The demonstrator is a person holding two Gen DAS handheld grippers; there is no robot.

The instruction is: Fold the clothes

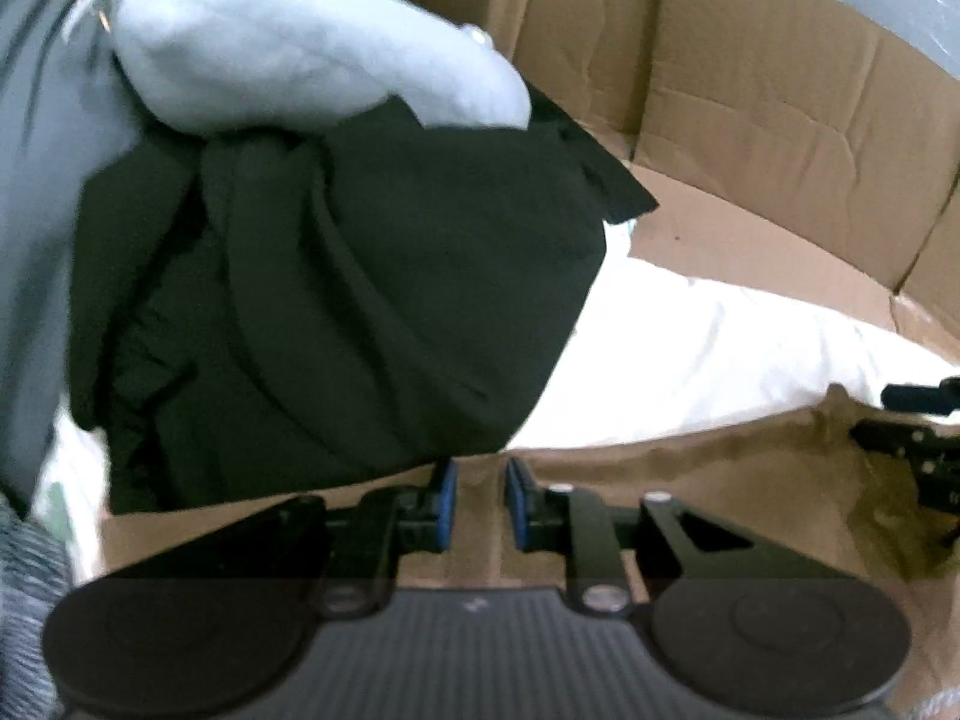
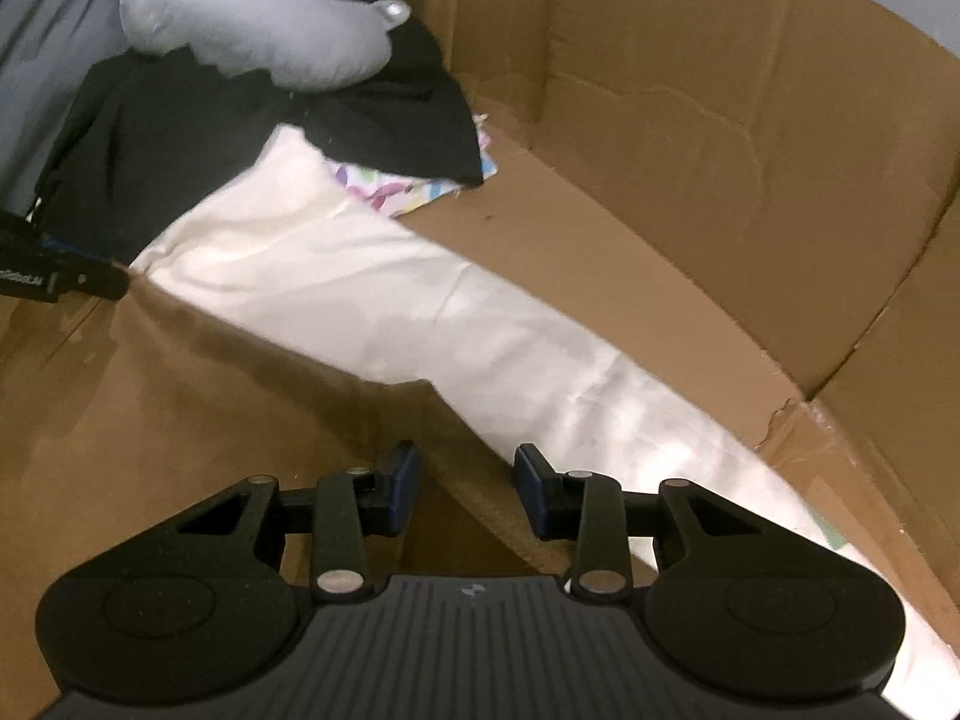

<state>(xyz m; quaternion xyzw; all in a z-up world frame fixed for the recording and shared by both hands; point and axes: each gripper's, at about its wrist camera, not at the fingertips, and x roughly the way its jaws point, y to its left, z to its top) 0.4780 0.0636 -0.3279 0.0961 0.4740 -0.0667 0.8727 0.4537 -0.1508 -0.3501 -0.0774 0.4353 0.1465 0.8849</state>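
A tan brown garment [image 1: 690,480] lies spread over a white cloth [image 1: 720,348]; it also fills the lower left of the right wrist view [image 2: 180,420], over the white cloth [image 2: 420,312]. My left gripper [image 1: 481,501] sits on the brown fabric with its blue pads a narrow gap apart and brown cloth between them. My right gripper [image 2: 467,495] is open over a raised fold of the brown garment, nothing gripped. It also shows at the right edge of the left wrist view [image 1: 918,438]. A black garment [image 1: 336,300] lies bunched just beyond the left gripper.
A light grey neck pillow [image 1: 300,54] rests on the black garment [image 2: 240,120]. Cardboard box walls [image 2: 720,150] enclose the far and right sides. A colourful patterned cloth [image 2: 408,186] peeks out under the black garment. A grey surface [image 1: 36,180] lies at far left.
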